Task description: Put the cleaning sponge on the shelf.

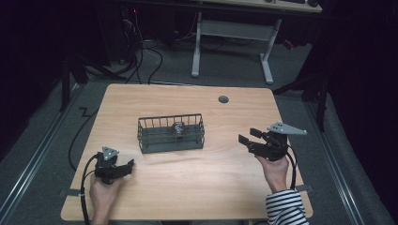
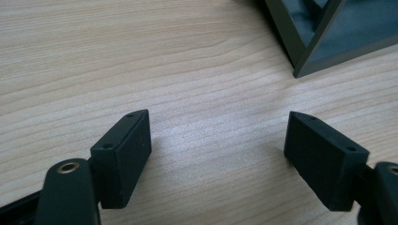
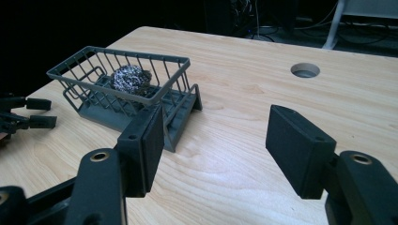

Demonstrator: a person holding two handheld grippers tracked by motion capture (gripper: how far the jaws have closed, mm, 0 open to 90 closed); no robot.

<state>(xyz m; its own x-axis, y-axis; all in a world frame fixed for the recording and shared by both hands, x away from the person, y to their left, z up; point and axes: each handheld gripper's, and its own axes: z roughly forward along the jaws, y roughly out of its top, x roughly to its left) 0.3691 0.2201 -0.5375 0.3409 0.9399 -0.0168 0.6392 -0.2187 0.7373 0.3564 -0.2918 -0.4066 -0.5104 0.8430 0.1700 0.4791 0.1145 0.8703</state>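
High view showed our left gripper (image 1: 123,168) and right gripper (image 1: 249,136), jaws apart, flanking the wire basket (image 1: 170,133) holding a steel scourer (image 1: 178,128), probably ready to reach.

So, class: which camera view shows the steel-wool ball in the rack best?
The right gripper view: the ball sits large and textured behind the rack's wires. The high view shows it as a small shiny blob. The left gripper view catches just a rack corner.
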